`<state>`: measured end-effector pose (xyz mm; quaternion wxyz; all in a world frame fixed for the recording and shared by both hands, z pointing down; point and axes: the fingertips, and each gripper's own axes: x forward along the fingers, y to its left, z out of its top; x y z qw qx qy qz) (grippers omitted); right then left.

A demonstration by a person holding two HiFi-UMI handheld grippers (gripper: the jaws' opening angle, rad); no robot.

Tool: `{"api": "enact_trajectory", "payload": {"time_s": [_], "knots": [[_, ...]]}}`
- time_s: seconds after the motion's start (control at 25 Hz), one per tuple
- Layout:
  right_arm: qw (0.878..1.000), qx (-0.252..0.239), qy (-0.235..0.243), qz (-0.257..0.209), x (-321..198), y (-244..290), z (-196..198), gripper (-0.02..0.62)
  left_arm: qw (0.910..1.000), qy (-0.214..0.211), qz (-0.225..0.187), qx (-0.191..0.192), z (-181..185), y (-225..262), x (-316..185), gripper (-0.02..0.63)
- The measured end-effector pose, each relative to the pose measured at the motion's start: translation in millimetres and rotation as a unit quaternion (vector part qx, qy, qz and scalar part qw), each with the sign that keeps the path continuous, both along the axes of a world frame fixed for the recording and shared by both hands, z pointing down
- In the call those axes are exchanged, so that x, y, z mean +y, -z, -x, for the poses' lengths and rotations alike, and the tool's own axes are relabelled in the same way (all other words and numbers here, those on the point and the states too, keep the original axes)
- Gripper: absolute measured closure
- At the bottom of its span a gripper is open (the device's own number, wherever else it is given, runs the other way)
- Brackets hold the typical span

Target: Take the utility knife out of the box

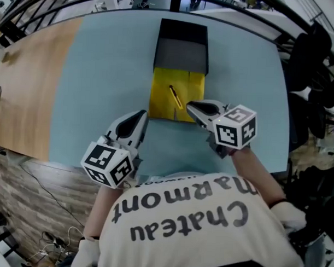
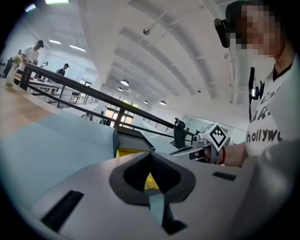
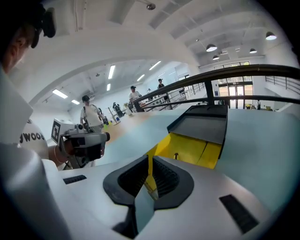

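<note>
A box lies on the teal mat (image 1: 98, 78): a black sleeve (image 1: 181, 48) at the far end and a yellow tray (image 1: 160, 105) pulled out toward me. The utility knife (image 1: 175, 97), slim and yellow-orange, rests at a slant in that tray. My right gripper (image 1: 191, 106) is shut and empty, with its tips at the tray's near right corner. My left gripper (image 1: 141, 117) is shut and empty too, just off the tray's near left corner. The right gripper view shows the tray (image 3: 187, 147) and the knife (image 3: 176, 155) ahead of its jaws.
Bare wooden tabletop (image 1: 26, 81) lies left of the mat. A black railing (image 1: 45, 5) runs behind the table, and dark chairs and gear (image 1: 316, 80) stand at the right. Several people (image 3: 89, 112) stand far off in the hall.
</note>
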<state>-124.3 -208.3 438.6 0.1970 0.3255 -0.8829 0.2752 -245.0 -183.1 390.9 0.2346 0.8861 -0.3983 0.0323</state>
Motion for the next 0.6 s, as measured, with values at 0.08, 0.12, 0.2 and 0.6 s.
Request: {"api": "enact_trajectory", "payload": {"time_s": [0.08, 0.12, 0.2, 0.6], "knots": [[0.999, 0.032, 0.013, 0.007, -1.4, -7.0, 8.1, 0.546, 0.9999, 0.006, 0.006, -0.009, 10.3, -7.0, -2.4, 0.604], [0.999, 0.045, 0.018, 0.009, -3.2, -9.9, 11.4, 0.546, 0.9999, 0.009, 0.011, -0.009, 15.3, -10.4, -3.5, 0.604], [0.997, 0.068, 0.02, 0.009, -9.6, -14.9, 14.6, 0.546, 0.9997, 0.012, 0.021, -0.003, 22.9, -16.9, -4.9, 0.604], [0.989, 0.111, 0.002, 0.095, -35.2, -53.8, 16.2, 0.545, 0.9994, -0.003, 0.032, -0.011, 30.0, -31.1, -15.7, 0.603]]}}
